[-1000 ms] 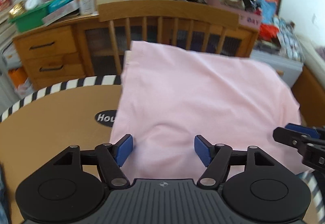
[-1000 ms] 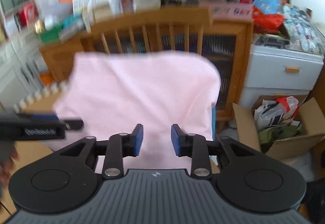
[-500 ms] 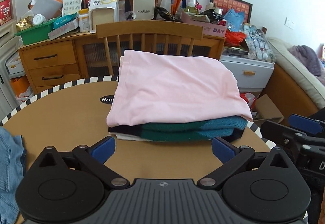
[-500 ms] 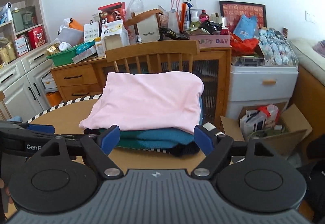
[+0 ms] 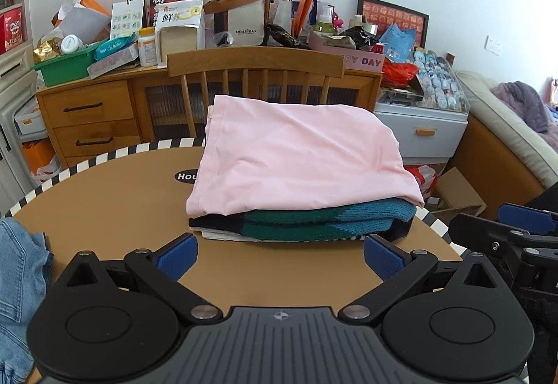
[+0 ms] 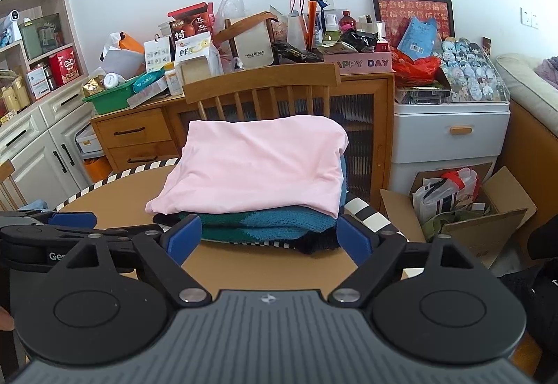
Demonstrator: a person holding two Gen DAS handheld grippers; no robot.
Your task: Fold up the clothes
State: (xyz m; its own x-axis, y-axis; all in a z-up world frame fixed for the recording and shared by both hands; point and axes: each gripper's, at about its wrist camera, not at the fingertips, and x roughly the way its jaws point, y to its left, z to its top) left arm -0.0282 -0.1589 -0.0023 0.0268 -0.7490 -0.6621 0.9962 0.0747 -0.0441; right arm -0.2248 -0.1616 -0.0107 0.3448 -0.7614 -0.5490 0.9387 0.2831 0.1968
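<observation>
Lying crumpled at the table's (image 5: 115,209) near-left edge, the denim garment (image 5: 21,279) is sitting nearer the left gripper (image 5: 279,253) than the right gripper (image 6: 268,241), both spread and holding nothing, while the folded stack (image 5: 300,175) is resting straight ahead.

My left black plastic two-finger gripper (image 5: 280,256) is showing blue ribbed pads (image 5: 382,260), silver pivot screws, round discs either side, and a grey ribbed housing bearing a small cross mark. My right black gripper (image 6: 268,237) is looking identical; white lettering "Ge" is showing on the other tool's arm.
</observation>
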